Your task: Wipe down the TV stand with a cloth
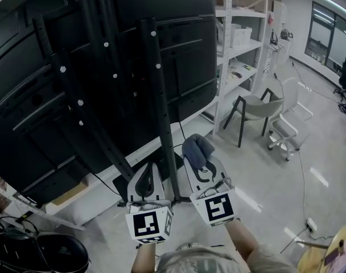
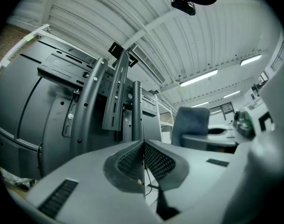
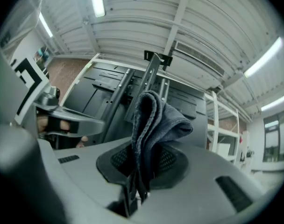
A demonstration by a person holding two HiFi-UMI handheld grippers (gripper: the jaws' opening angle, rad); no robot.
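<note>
A pale-floored room with white shelving (image 1: 241, 44) and a grey chair (image 1: 255, 108) lies behind the back of a large TV (image 1: 42, 73) mounted on the black TV stand (image 1: 159, 95). The right gripper (image 1: 198, 162) pinches a folded grey-blue cloth (image 1: 197, 147), held just short of the stand's uprights. The left gripper (image 1: 148, 169) is pressed together on nothing. Wiping seems about to start; the next move calls for bringing the cloth against an upright and stroking along it.

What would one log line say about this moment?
left gripper: shut, empty | right gripper: shut on cloth | cloth: held up beside TV stand, contact unclear
</note>
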